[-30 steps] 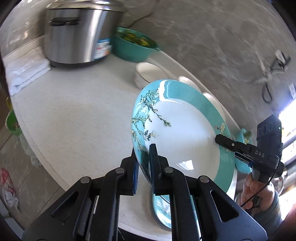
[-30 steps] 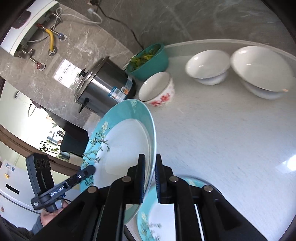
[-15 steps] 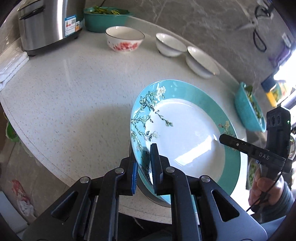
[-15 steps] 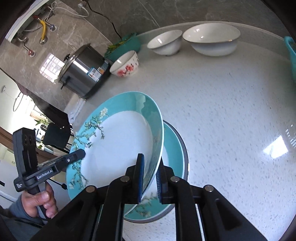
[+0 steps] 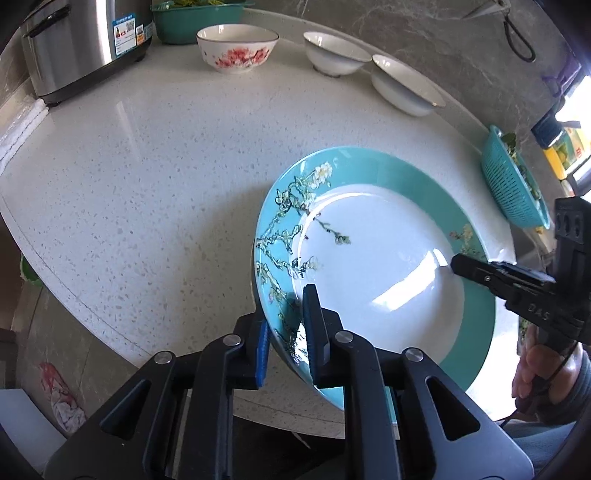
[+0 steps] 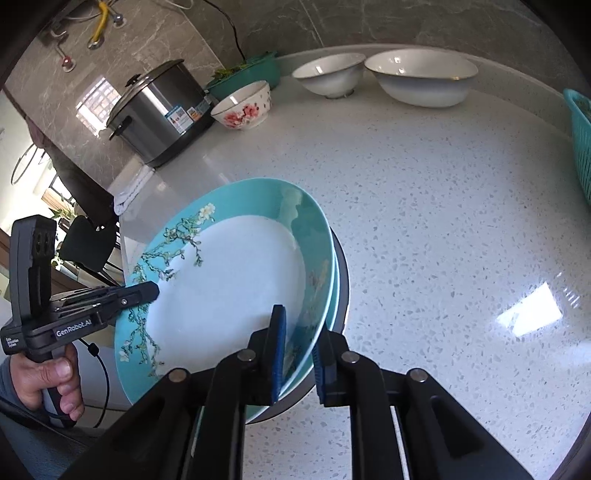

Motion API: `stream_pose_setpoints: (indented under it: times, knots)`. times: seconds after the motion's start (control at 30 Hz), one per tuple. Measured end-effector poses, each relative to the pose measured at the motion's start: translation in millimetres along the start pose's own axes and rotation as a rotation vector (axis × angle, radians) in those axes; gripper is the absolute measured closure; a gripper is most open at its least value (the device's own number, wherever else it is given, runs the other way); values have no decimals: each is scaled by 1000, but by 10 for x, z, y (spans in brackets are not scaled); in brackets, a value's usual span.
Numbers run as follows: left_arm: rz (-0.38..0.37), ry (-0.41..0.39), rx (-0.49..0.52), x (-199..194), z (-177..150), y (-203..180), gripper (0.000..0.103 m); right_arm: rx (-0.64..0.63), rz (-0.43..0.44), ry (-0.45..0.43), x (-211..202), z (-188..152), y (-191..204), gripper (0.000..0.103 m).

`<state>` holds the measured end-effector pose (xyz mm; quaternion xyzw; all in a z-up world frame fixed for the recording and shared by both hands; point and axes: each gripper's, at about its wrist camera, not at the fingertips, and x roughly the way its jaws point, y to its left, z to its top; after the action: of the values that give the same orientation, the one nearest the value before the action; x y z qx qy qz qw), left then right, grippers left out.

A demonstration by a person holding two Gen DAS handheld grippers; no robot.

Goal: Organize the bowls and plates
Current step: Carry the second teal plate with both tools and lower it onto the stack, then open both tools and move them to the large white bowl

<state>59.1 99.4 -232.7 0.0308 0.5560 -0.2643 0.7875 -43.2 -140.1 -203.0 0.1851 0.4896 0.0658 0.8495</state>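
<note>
A speckled white worktop (image 6: 424,229) meets a grey marble wall. Only the right view shows wall pipes (image 6: 96,35); only the left shows "DAS". Left gripper (image 5: 286,332) and right gripper (image 6: 297,354) straddle opposite rims of the teal plate (image 5: 376,273), fingers slightly apart, over a second plate (image 6: 341,288).

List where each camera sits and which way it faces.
Left wrist: sits behind the left tongs, looking down over the teal plate toward the bowls; the right tongs and right hand show opposite.
Right wrist: sits behind the right tongs, looking across the same plate toward the cooker; the left tongs and left hand show at left.
Shared: the plate, floral bowl and cooker.
</note>
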Motion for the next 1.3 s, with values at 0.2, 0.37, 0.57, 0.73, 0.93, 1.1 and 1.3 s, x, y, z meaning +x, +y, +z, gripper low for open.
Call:
stream_pose_setpoints:
  times: [0.2, 0.37, 0.57, 0.73, 0.93, 1.1, 1.3]
  knots:
    - [45, 5, 46, 73, -18, -23, 83, -147, -93, -34, -21, -67, 177, 85]
    - [56, 12, 53, 108, 1, -26, 81, -267, -171, -46, -21, -114, 323, 77]
    - [88, 20, 66, 68, 88, -45, 80, -283, -228, -46, -24, -124, 319, 73]
    - [101, -10, 81, -91, 331, -33, 61, -240, -231, -99, -132, -97, 296, 57]
    - [-50, -60, 153, -293, 1275, -269, 27, 12, -117, -108, -400, 298, -59, 35]
    - [-150, -54, 340, -252, 2424, -815, 22, 177, -144, -120, -717, 1105, -673, 31]
    - [-135, 77, 548, 353, 3513, -1335, 22, 428, -174, -165, -814, 1959, -1469, 29]
